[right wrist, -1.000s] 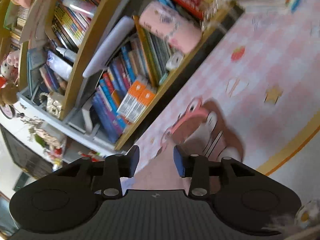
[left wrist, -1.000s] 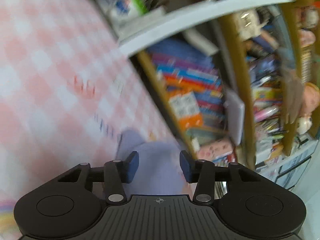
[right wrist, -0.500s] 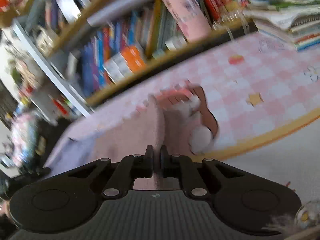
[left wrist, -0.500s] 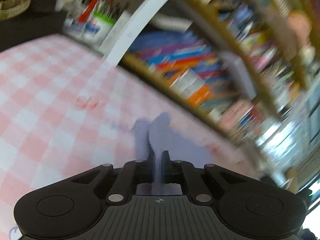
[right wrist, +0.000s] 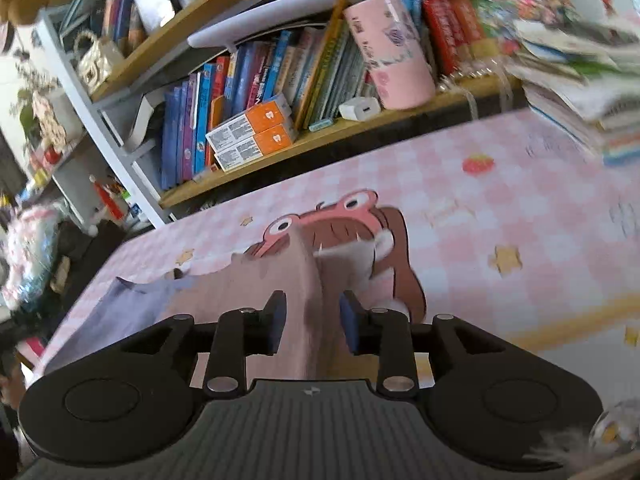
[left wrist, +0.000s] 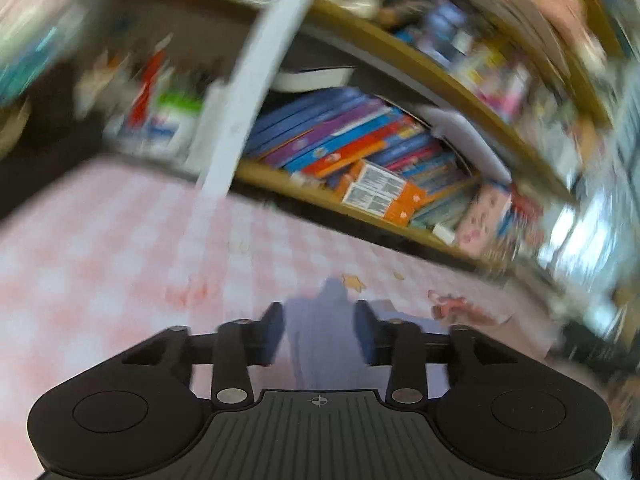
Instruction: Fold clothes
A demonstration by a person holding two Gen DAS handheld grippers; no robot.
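A garment lies on the pink checked table cover. In the left wrist view its lavender part rises in a ridge between the fingers of my left gripper, which is open. In the right wrist view the dusty-pink part with a raised fold runs between the fingers of my right gripper, also open; the lavender part spreads to the left. The cloth under both grippers is hidden.
A wooden bookshelf with books, orange boxes and a pink cup stands behind the table. A stack of books sits at the right. A white shelf post rises at the table's far edge.
Both grippers were shut on the cloth half a second ago and have now opened, letting the folds go. Both views have shifted; the left view is motion-blurred.
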